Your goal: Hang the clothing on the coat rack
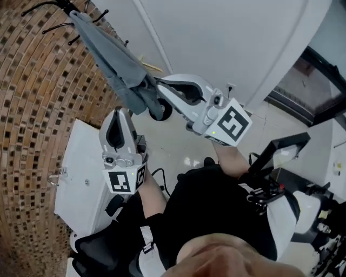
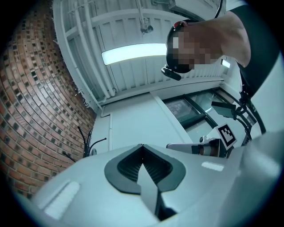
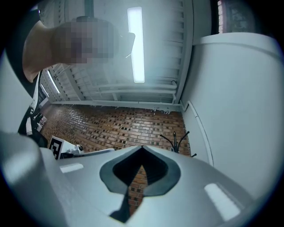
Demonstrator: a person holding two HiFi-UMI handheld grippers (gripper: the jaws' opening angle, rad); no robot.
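Note:
A grey garment hangs from the black coat rack at the top left of the head view, draping down towards the middle. My right gripper lies with its tips against the garment's lower end; its jaws are shut and the right gripper view shows no cloth between them. My left gripper points upward just below the garment, apart from it, shut and empty. The rack's bare hooks show past the shut left gripper, and the rack's hooks appear again beyond the right gripper.
A brick wall fills the left side and a white wall the top right. A white panel lies under the left gripper. A light wooden piece sticks out beside the garment. Black equipment stands at the right.

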